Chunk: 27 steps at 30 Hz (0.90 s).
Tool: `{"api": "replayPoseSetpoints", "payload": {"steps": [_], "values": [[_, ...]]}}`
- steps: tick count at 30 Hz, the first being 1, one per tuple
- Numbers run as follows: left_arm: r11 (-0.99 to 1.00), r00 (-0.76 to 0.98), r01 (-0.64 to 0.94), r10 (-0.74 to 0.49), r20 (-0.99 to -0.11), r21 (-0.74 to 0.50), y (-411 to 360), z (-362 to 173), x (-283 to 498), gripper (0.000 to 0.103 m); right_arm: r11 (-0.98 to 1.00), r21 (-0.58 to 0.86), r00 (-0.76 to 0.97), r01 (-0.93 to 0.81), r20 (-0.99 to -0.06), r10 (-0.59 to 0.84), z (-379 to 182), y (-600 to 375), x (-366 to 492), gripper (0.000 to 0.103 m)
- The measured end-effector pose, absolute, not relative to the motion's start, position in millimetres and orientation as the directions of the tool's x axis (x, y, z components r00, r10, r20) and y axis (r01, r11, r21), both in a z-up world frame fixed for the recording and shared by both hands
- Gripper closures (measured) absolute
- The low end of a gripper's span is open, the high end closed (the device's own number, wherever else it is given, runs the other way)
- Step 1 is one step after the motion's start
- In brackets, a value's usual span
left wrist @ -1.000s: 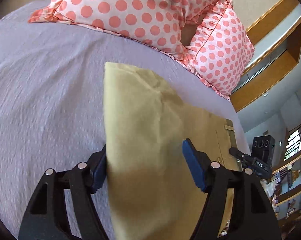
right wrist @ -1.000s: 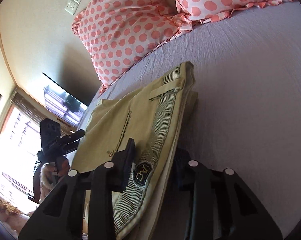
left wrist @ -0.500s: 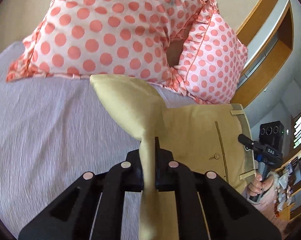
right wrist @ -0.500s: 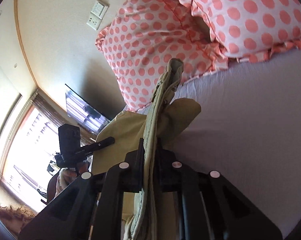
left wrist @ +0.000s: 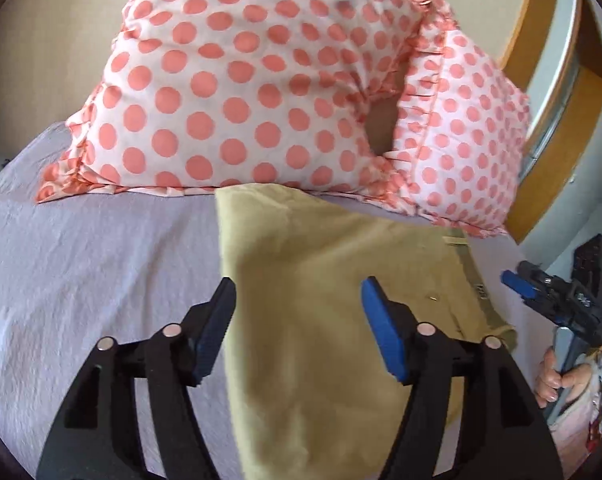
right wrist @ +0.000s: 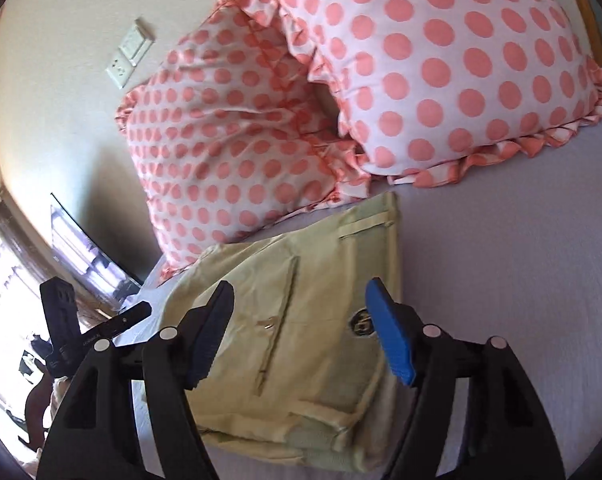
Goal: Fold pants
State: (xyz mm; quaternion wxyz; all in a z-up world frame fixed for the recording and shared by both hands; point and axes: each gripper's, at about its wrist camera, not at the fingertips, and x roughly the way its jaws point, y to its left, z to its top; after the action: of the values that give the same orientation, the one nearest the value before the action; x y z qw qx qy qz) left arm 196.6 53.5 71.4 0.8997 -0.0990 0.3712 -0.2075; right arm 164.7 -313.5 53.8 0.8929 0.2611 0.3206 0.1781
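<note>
Two polka-dot pillows (left wrist: 261, 92) (right wrist: 441, 64) at head of bed, near edge of pants (left wrist: 321, 300) (right wrist: 301, 320) just touching their ruffled hems. Lavender bed sheet (left wrist: 81, 260) (right wrist: 521, 260) beneath; wall outlet (right wrist: 119, 67) and window (right wrist: 1, 280) behind. Khaki pants lie folded flat mid-bed, waistband toward right side, long axis toward pillows. Left gripper (left wrist: 297, 304) and right gripper (right wrist: 301, 312) above pants, fingers wide apart, holding nothing.

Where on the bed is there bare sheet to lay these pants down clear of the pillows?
Free: the lavender sheet left of the pants, below the polka-dot pillows; also the sheet right of the waistband in the right wrist view. Crowded: the pants' far edge at the pillows. Both claws, left and right, are open.
</note>
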Motion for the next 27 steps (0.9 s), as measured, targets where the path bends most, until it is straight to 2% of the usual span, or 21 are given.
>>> {"api": "replayPoseSetpoints", "payload": {"steps": [2, 3, 6, 8, 9, 10, 12, 15, 20, 27], "values": [[0.874, 0.594, 0.335, -0.486, -0.641, -0.352, 38.8, 66.5, 190.1, 0.017, 0.787, 0.597, 0.687, -0.158, -0.506, 0.522, 46.8, -300.7, 167.6, 0.024], [0.869, 0.563, 0.335, -0.494, -0.663, -0.363, 29.3, 59.7, 192.4, 0.015, 0.79, 0.596, 0.66, -0.145, -0.537, 0.526, 40.7, -294.5, 171.4, 0.019], [0.889, 0.479, 0.288, -0.456, -0.75, -0.357, 11.9, 30.8, 200.2, 0.015, 0.838, 0.543, 0.601, -0.057, -0.651, 0.463, 25.4, -283.7, 174.7, 0.018], [0.902, 0.511, 0.283, -0.429, -0.745, -0.326, 10.8, 29.8, 188.5, 0.015, 0.871, 0.49, 0.622, -0.038, -0.67, 0.405, 33.7, -278.5, 160.6, 0.016], [0.911, 0.524, 0.278, -0.409, -0.747, -0.304, 11.0, 32.8, 180.3, 0.012, 0.9, 0.436, 0.636, -0.029, -0.686, 0.353, 40.6, -272.8, 150.8, 0.006], [0.92, 0.537, 0.267, -0.388, -0.749, -0.285, 13.0, 36.1, 171.5, 0.009, 0.928, 0.371, 0.654, -0.021, -0.697, 0.293, 47.1, -265.4, 138.5, 0.001], [0.937, 0.575, 0.245, -0.347, -0.741, -0.249, 20.0, 42.3, 148.3, 0.002, 0.969, 0.247, 0.693, -0.015, -0.696, 0.188, 53.9, -248.7, 108.8, 0.001], [0.961, 0.603, 0.204, -0.274, -0.749, -0.188, 29.8, 41.5, 111.0, 0.002, 0.992, 0.121, 0.729, -0.024, -0.677, 0.1, 48.8, -223.6, 68.1, 0.001], [0.978, 0.592, 0.17, -0.2, -0.78, -0.122, 30.1, 20.3, 67.7, 0.002, 0.993, 0.112, 0.7, -0.025, -0.707, 0.097, 23.0, -201.9, 45.3, 0.001], [0.989, 0.617, 0.146, -0.099, -0.781, -0.01, 14.8, 11.0, 57.2, 0.002, 0.999, 0.045, 0.667, 0.0, -0.744, 0.033, 4.1, -185.5, 48.9, 0.001]]}}
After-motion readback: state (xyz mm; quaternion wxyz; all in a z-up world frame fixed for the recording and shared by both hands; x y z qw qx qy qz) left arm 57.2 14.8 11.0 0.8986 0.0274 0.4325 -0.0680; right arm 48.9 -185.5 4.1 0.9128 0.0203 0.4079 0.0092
